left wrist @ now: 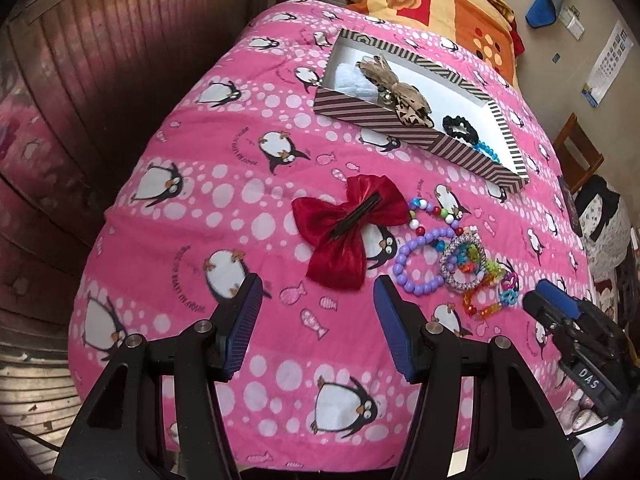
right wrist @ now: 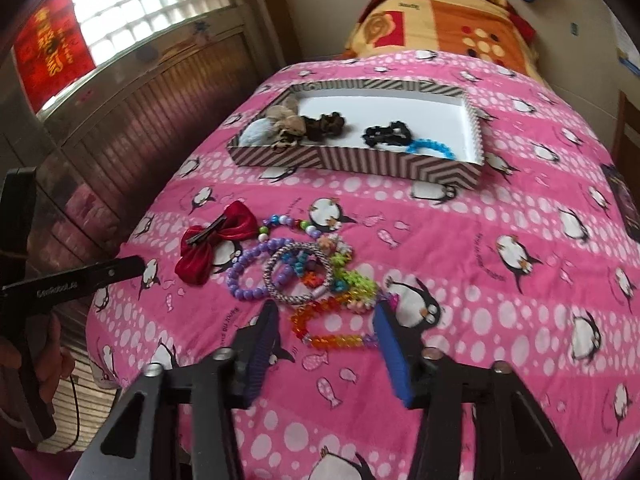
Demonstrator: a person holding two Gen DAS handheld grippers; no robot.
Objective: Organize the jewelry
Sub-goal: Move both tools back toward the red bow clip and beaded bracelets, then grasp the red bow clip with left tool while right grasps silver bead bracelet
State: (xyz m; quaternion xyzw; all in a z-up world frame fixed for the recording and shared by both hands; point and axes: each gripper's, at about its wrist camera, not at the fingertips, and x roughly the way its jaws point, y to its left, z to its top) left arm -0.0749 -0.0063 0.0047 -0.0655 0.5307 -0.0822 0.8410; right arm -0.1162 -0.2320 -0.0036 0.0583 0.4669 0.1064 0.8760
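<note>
On the pink bed [right wrist: 500, 208], loose bracelets [right wrist: 300, 276] lay heaped just ahead of the right claw [right wrist: 324, 320] — open, empty, ready to grasp; striped box [right wrist: 360, 166] waited at twelve o'clock.

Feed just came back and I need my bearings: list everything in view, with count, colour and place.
Striped box: 1, brown-and-white, far side of blanket.
Leopard bow: 1, tan, in the box.
Black scrunchie: 1, in the box.
Blue bead bracelet: 1, in the box at its near wall.
Red bow clip: 1, on blanket, left of the pile.
Purple bead bracelet: 1, in the pile.
Silver bangle: 1, in the pile.
Orange bead bracelet: 1, nearest the right claw.
Penguin blanket: 1, pink.
Left claw: open.
Right claw: open.
</note>
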